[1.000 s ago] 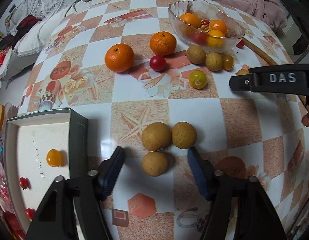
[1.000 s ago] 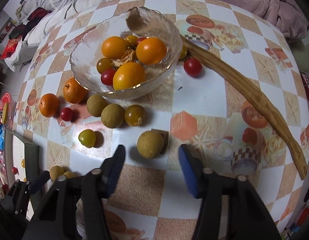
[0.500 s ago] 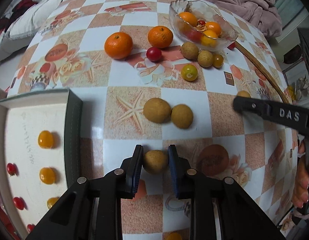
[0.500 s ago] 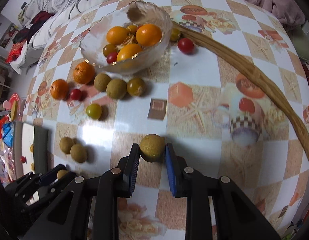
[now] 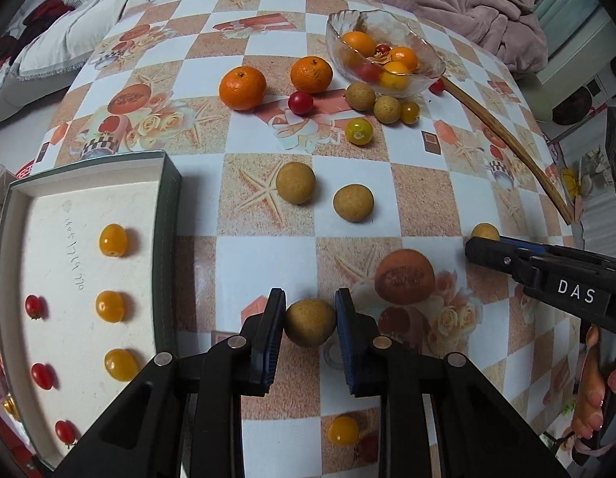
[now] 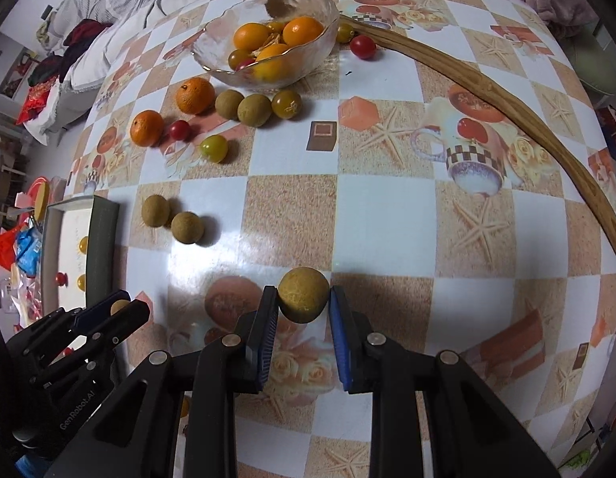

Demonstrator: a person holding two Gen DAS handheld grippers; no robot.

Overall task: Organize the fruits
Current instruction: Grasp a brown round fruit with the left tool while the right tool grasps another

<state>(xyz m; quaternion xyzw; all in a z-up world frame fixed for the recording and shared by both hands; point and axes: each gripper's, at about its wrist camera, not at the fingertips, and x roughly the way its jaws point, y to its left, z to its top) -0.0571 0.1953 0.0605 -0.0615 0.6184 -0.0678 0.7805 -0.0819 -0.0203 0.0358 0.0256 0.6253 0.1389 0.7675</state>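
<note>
My left gripper (image 5: 310, 320) is shut on a tan longan (image 5: 309, 322) and holds it above the table, right of the white tray (image 5: 164, 215). The tray holds several yellow and red cherry tomatoes (image 5: 113, 240). My right gripper (image 6: 302, 304) is shut on another longan (image 6: 303, 294), lifted over the table's near part; it also shows in the left wrist view (image 5: 483, 245). Two longans (image 5: 295, 182) lie loose mid-table. A glass bowl (image 5: 340, 40) with oranges stands at the back.
Two mandarins (image 5: 242, 87), a red tomato (image 5: 300, 102), a yellow-green tomato (image 5: 359, 131) and more longans (image 5: 360, 96) lie near the bowl. A long wooden stick (image 6: 507, 99) curves along the right side. A yellow tomato (image 5: 342, 430) lies at the near edge.
Both grippers closed on a longan each a second ago and have since lifted and drawn them back toward me; the left one has shifted nearer the tray.
</note>
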